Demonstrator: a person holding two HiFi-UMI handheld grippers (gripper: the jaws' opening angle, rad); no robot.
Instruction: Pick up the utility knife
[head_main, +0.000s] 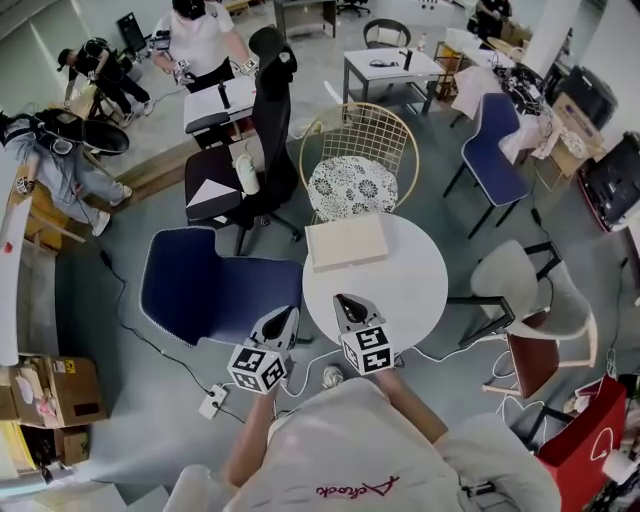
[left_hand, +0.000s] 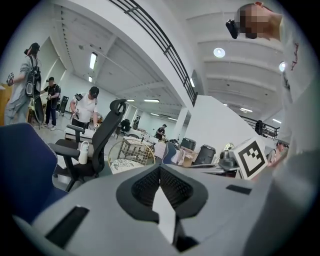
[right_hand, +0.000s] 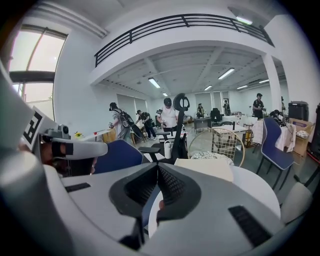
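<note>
Left claw (head_main: 287, 314) and right claw (head_main: 343, 300) are both pinched together and empty, at the table's (head_main: 420, 290) near edge. No knife shows in any view; only a flat box (head_main: 346, 242) lies toward the table's far side. This looks like the search step: the next move calls for finding the knife, then opening a claw. A blue chair (head_main: 210, 285) crowds the table's left; the table's near half offers room.

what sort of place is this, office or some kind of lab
Most likely a large open workspace or lab: a black office chair and several work desks stand around the round white table, and other people work at the back.
</note>
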